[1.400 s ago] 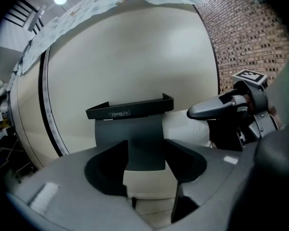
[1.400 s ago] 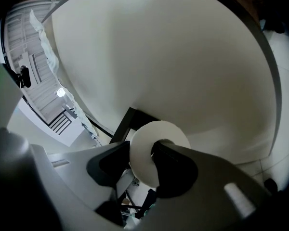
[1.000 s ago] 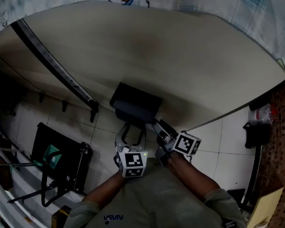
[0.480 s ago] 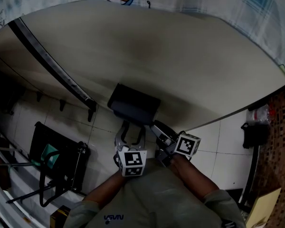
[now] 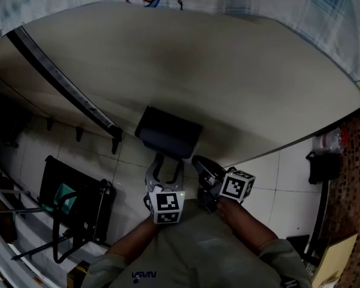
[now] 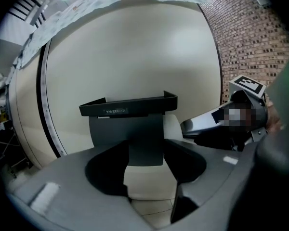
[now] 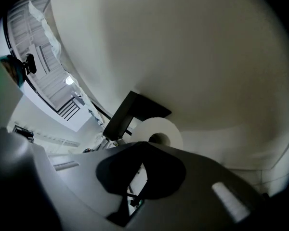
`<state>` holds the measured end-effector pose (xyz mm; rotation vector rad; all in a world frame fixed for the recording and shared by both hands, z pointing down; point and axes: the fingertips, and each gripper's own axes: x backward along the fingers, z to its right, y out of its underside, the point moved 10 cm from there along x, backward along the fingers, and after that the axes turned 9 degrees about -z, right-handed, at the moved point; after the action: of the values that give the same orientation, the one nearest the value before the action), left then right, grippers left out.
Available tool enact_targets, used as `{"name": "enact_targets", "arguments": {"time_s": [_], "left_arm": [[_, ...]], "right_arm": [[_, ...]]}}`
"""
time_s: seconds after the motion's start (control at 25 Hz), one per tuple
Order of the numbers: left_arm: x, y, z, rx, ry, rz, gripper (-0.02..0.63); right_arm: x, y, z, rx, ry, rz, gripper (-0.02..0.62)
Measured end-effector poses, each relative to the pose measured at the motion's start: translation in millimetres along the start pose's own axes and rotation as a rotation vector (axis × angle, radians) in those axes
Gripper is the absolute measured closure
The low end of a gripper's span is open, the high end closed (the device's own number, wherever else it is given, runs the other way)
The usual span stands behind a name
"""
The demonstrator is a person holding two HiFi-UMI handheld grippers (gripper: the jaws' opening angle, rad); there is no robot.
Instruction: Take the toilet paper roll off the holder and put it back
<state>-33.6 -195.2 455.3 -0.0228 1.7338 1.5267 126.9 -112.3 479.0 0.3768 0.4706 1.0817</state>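
A black wall holder (image 5: 169, 131) with a flat shelf on top (image 6: 129, 104) carries the white toilet paper roll (image 6: 172, 127) under its front flap. My left gripper (image 5: 168, 162) stands open just below and in front of it, one jaw on either side of the flap (image 6: 145, 150), touching nothing. My right gripper (image 5: 199, 161) comes in from the right, its jaws shut with the tips together (image 7: 143, 147) just short of the roll's end (image 7: 169, 129), where the core hole shows. Nothing sits between its jaws.
The holder hangs on a curved cream wall (image 5: 228, 71). A dark rail (image 5: 66, 83) runs diagonally on the left. A black wire rack (image 5: 72, 203) stands on the tiled floor at lower left. A black fixture (image 5: 321, 167) and brick wall are at the right.
The right gripper's jaws, spread before, have come together beside the roll. The left gripper has stayed open below the holder.
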Motion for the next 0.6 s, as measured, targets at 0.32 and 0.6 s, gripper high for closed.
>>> {"name": "enact_targets", "arguments": {"time_s": [0.32,0.6], "left_arm": [[5,2,-4,0.009,0.033,0.014,0.374],[10,5,-6,0.028,0.041,0.033,0.391]], "right_arm": [[-26,-4,-9,0.068,0.032,-0.011,0.595],[-46,-2,-17,0.176,0.116,-0.072,0.595]]}}
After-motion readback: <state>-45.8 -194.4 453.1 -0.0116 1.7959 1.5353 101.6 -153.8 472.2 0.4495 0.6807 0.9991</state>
